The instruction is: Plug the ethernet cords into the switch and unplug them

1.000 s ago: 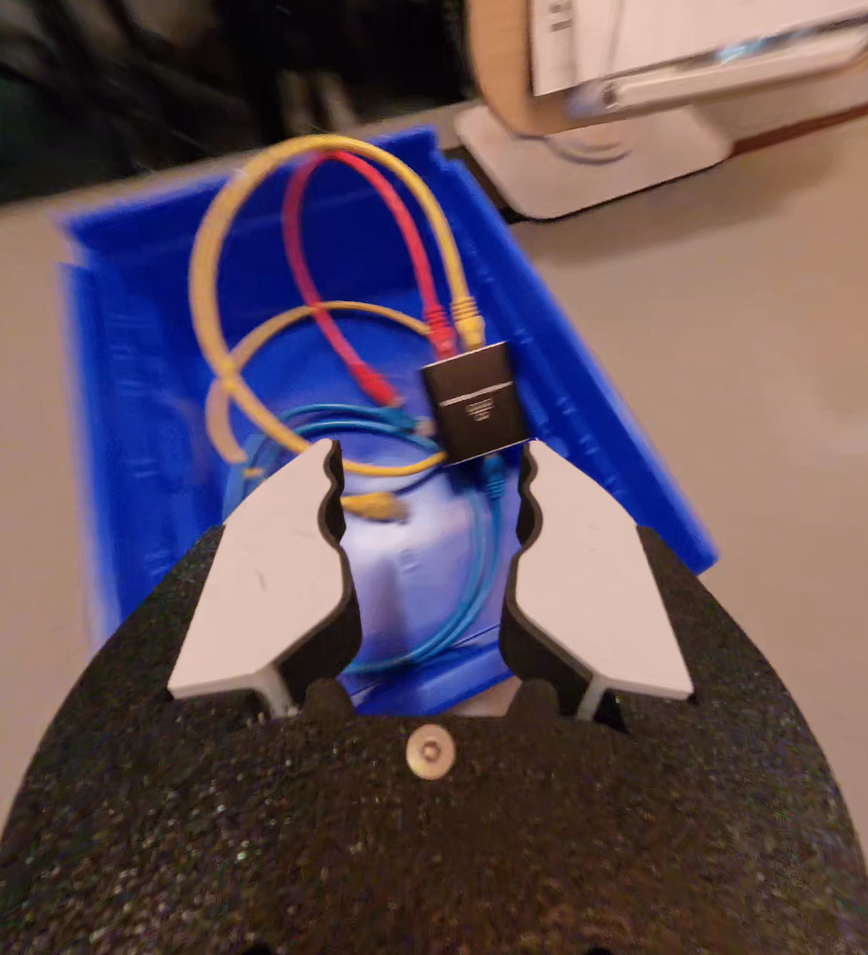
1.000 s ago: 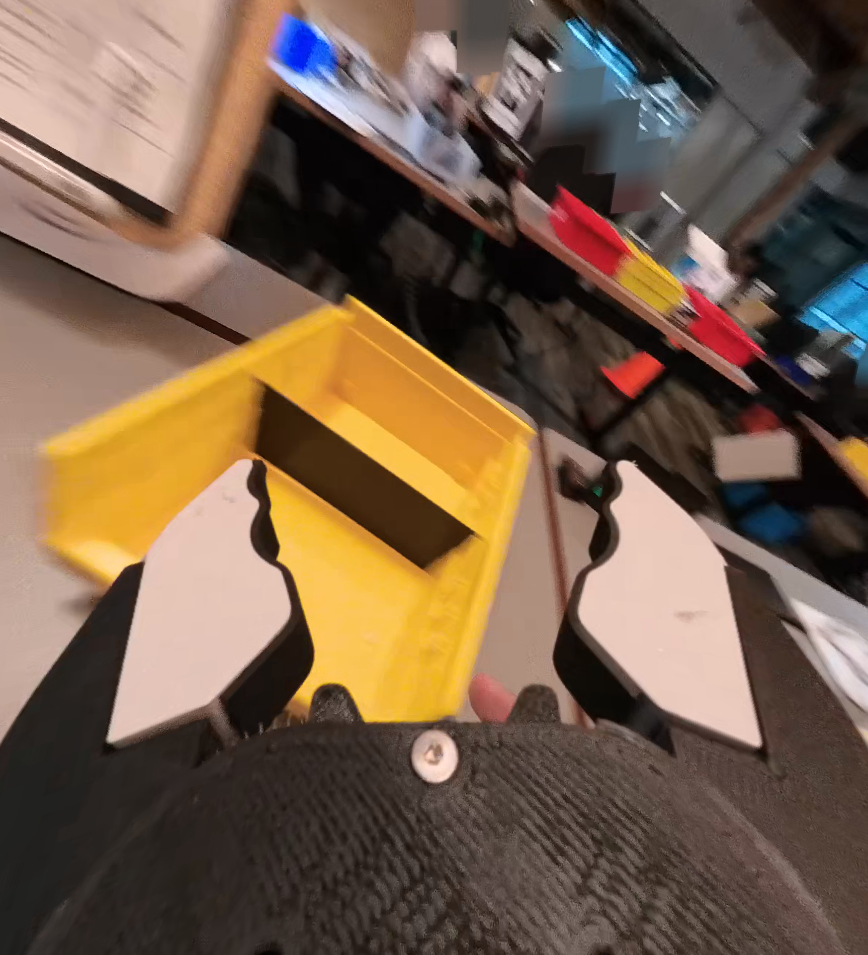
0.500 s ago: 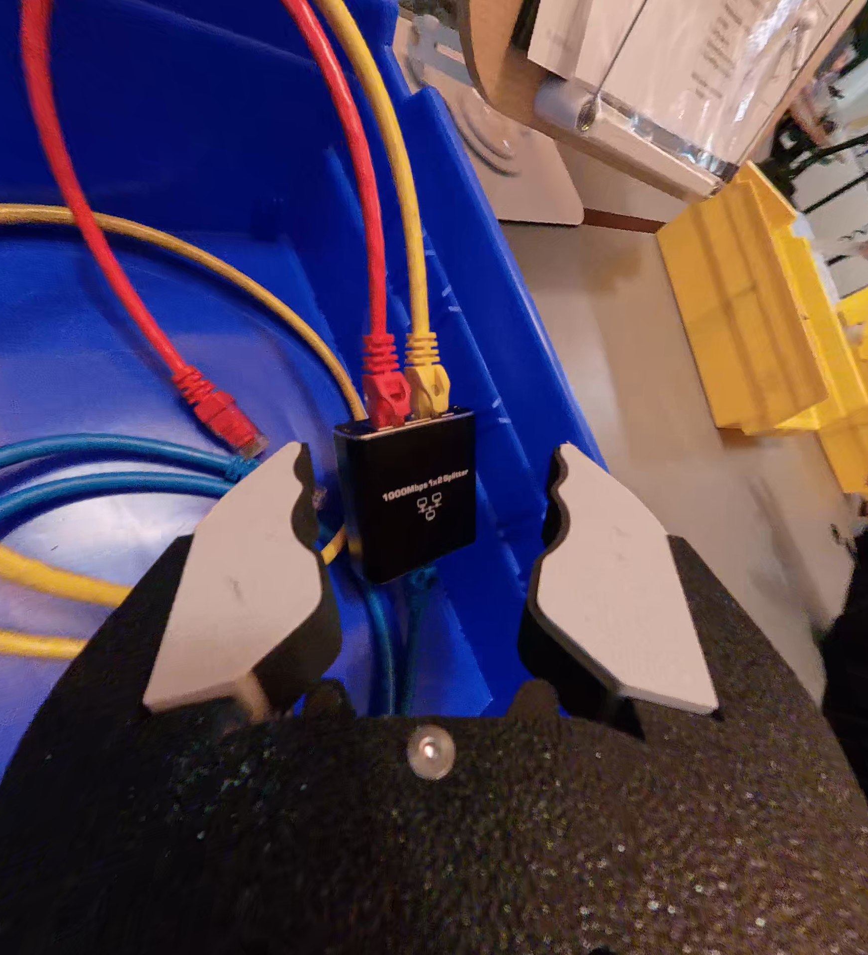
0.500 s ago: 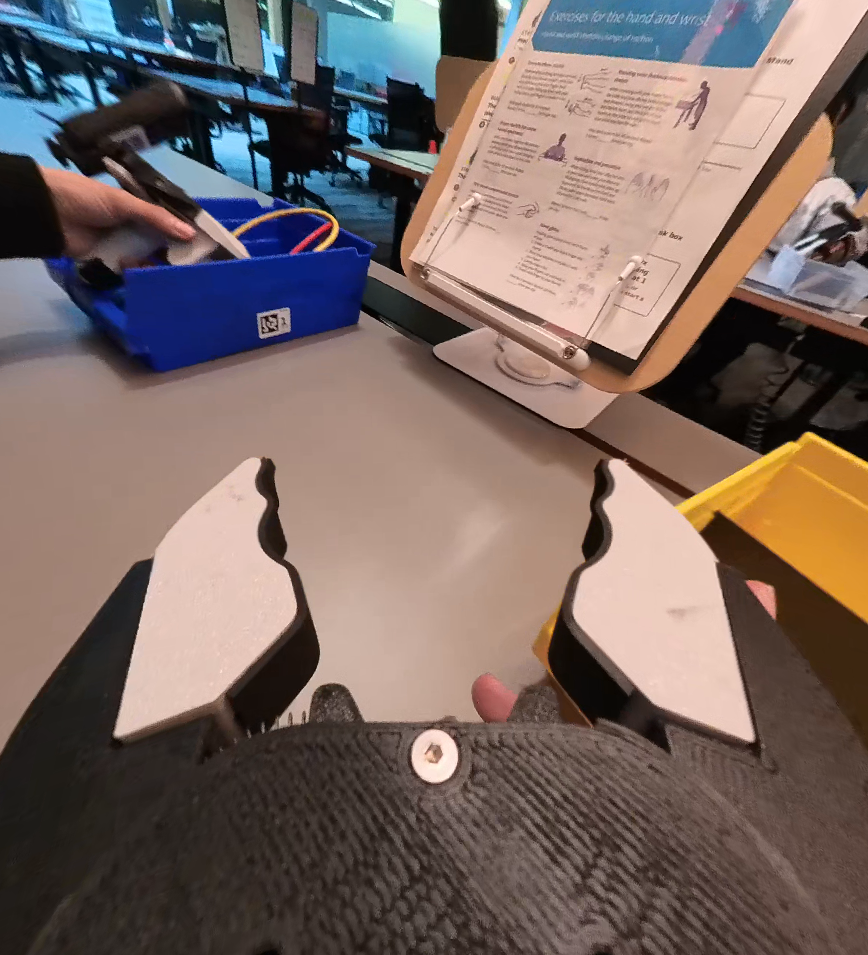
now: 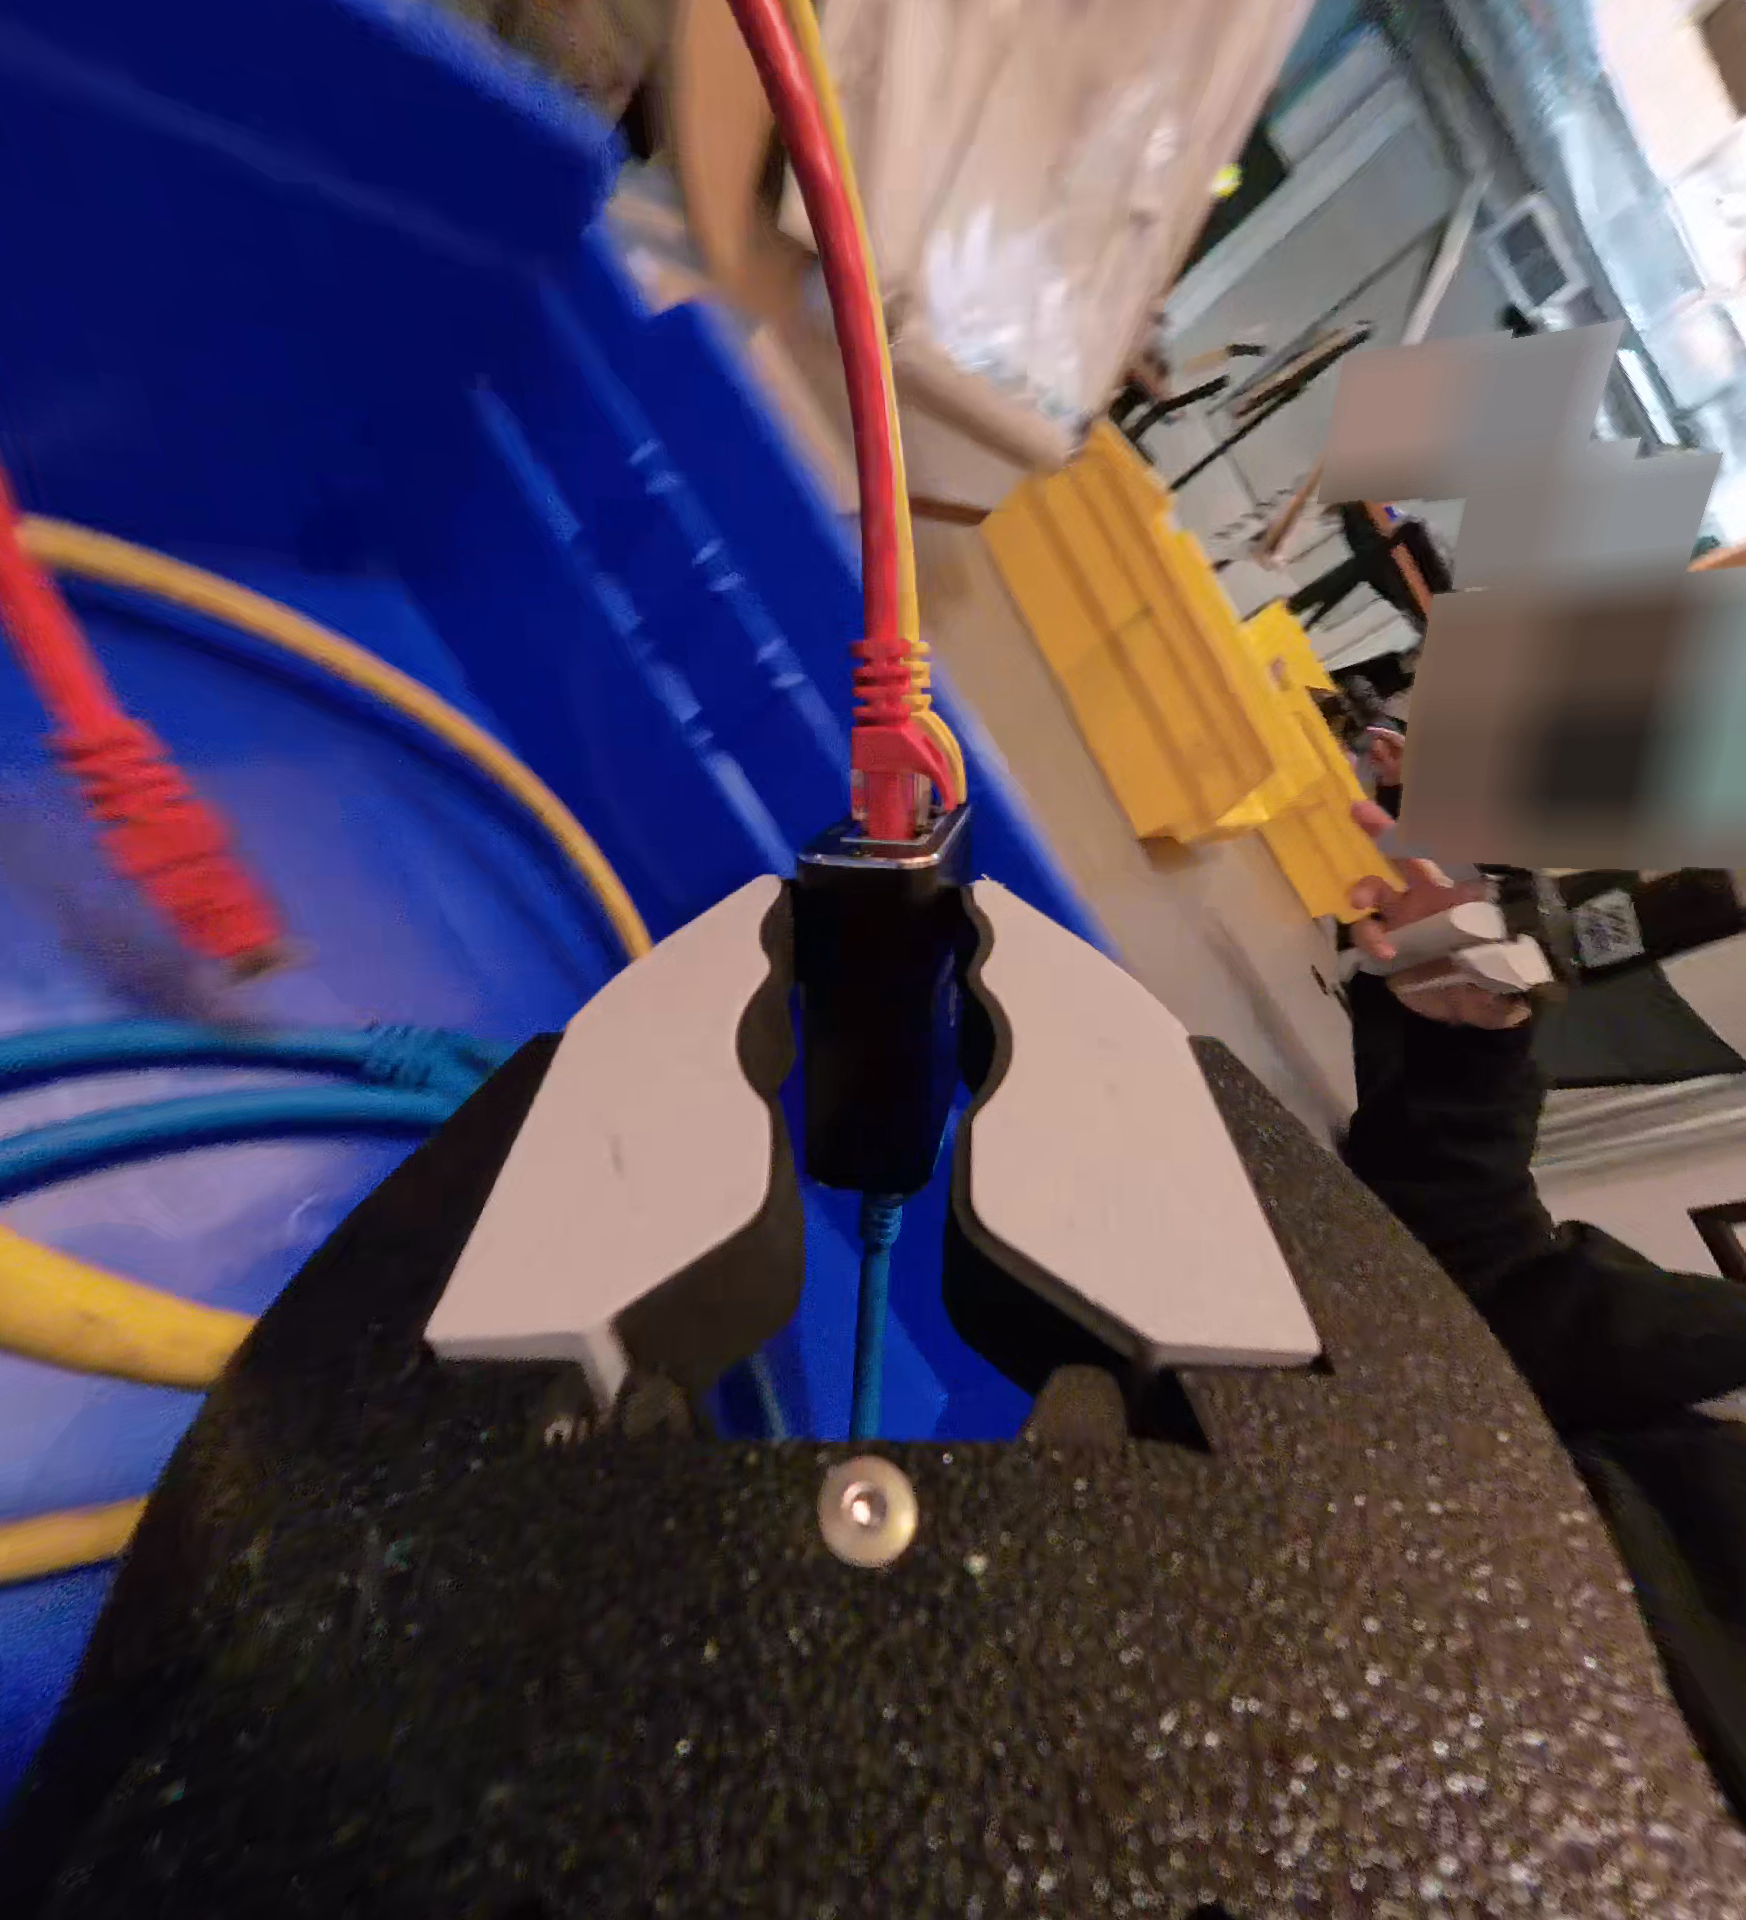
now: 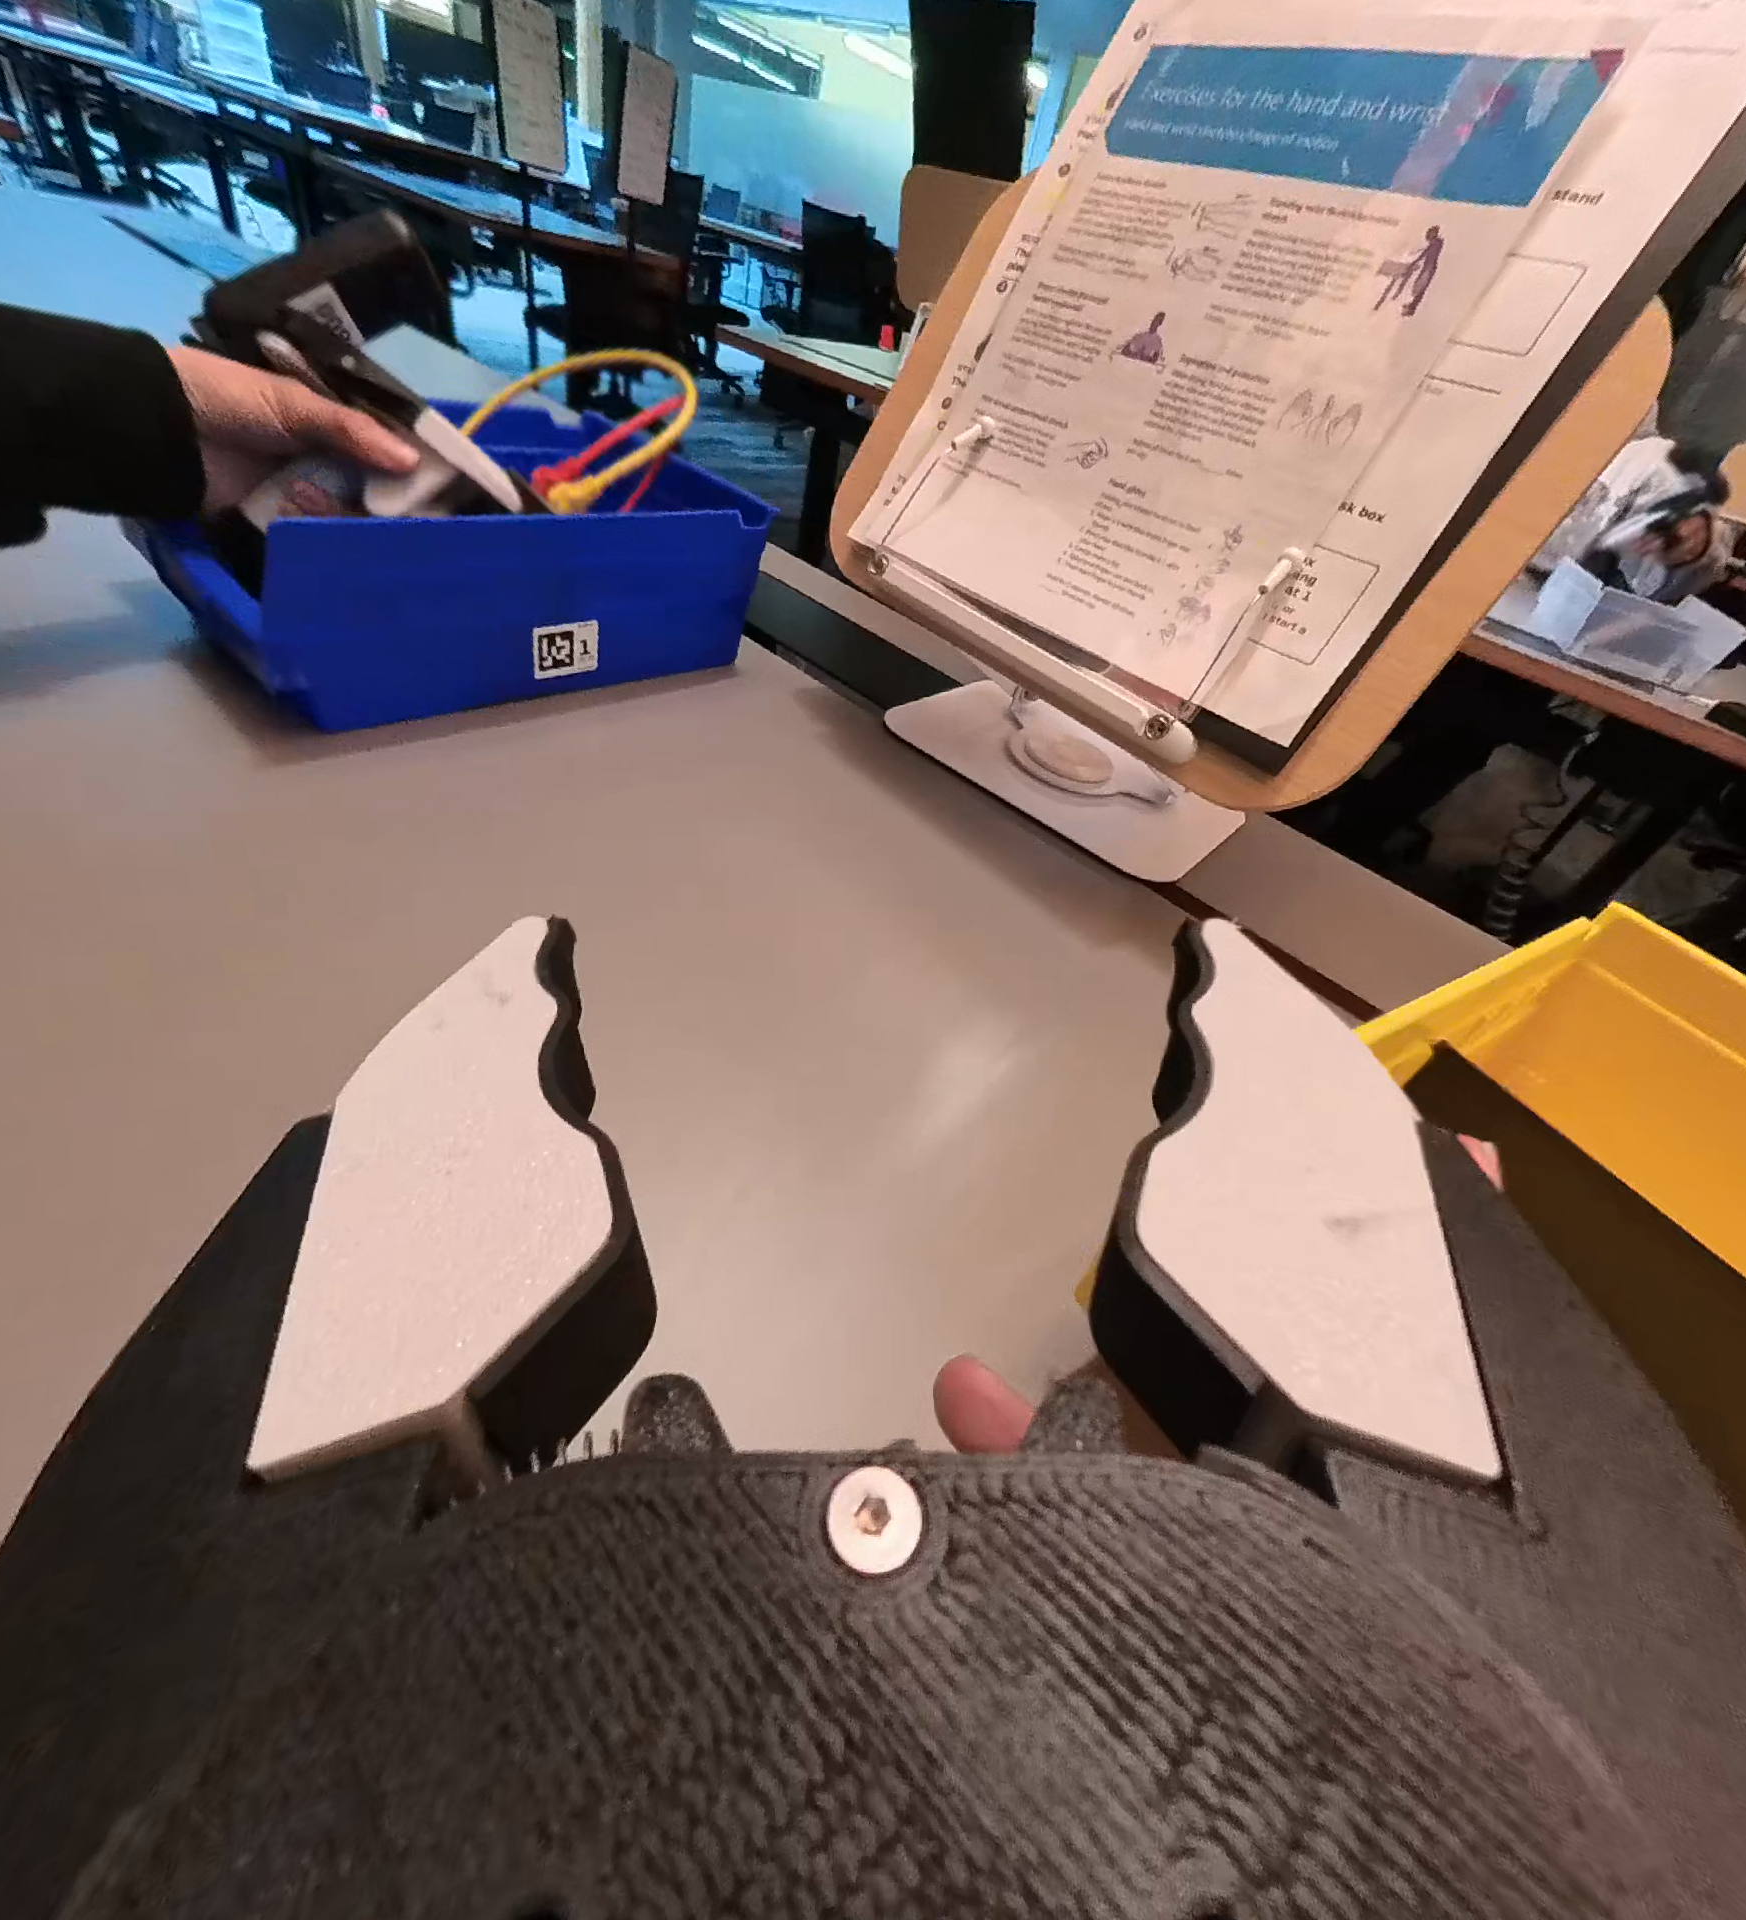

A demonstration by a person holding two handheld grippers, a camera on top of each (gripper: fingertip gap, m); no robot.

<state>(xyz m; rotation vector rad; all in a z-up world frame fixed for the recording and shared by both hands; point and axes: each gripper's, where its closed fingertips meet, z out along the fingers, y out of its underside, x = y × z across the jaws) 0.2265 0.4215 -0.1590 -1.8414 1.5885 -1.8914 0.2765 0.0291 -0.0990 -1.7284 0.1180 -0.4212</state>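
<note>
While clamped: switch point(image 5: 877, 1029) between gripper point(image 5: 874, 914) fingers

left wrist: close, inside blue bin point(image 5: 349, 343) | right wrist: distant — both share bin

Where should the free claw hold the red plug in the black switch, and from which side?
Judged from its pose: grip the ribbed boot of the red plug just above the switch, coming from the cable end along its axis, since the left claw already clamps the switch's flanks.

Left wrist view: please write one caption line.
Left gripper clamps the black switch, red cord plugged in.
</note>
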